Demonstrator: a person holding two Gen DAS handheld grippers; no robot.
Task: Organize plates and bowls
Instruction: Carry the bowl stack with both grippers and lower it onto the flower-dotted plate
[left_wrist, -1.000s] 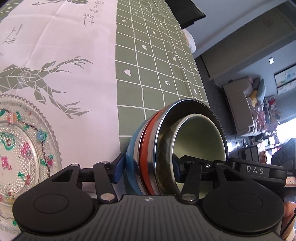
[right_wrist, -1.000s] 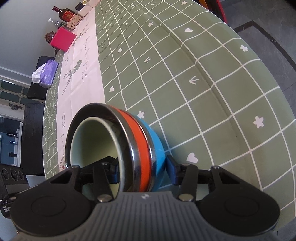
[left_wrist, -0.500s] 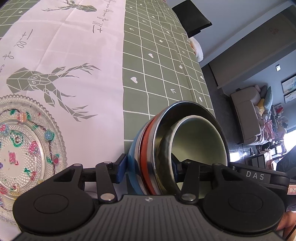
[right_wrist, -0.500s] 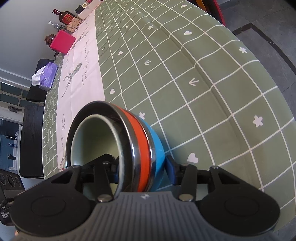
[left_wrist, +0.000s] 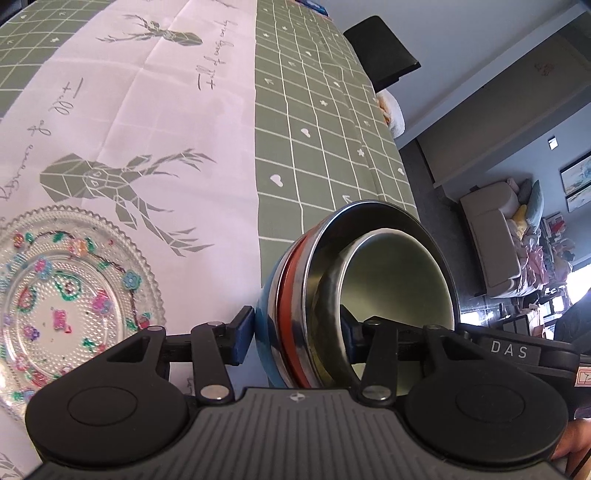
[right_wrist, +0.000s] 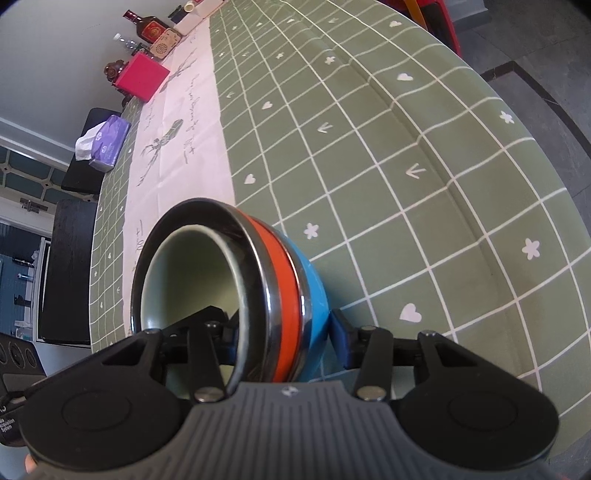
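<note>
Both grippers hold the same nested stack of bowls (left_wrist: 354, 295) from opposite sides, which is why each camera sees it edge-on and tipped. The stack has a blue bowl (right_wrist: 314, 295) outermost, an orange one inside it, then a steel bowl, and a pale green bowl (left_wrist: 399, 280) innermost.

The left gripper (left_wrist: 295, 343) is clamped across the stack's wall: one blue pad presses the blue outside, the other sits inside against the pale green bowl's rim. The right gripper (right_wrist: 284, 332) does the same on the far side, one pad inside the green bowl and one against the blue shell. Pinching wall-through like this keeps all four bowls squeezed together, so none can slide out (a rim-only grip on the outer bowl would likely leave the inner ones loose).

The stack appears to hang clear above the green checked surface (right_wrist: 406, 184), near its rounded edge. Beside it, on the pale deer-print runner (left_wrist: 147, 147), lies a clear glass plate (left_wrist: 66, 299) painted with flowers, untouched.

My judgement is that the stack is being carried as one unit towards a tidier spot, perhaps near that plate.
</note>
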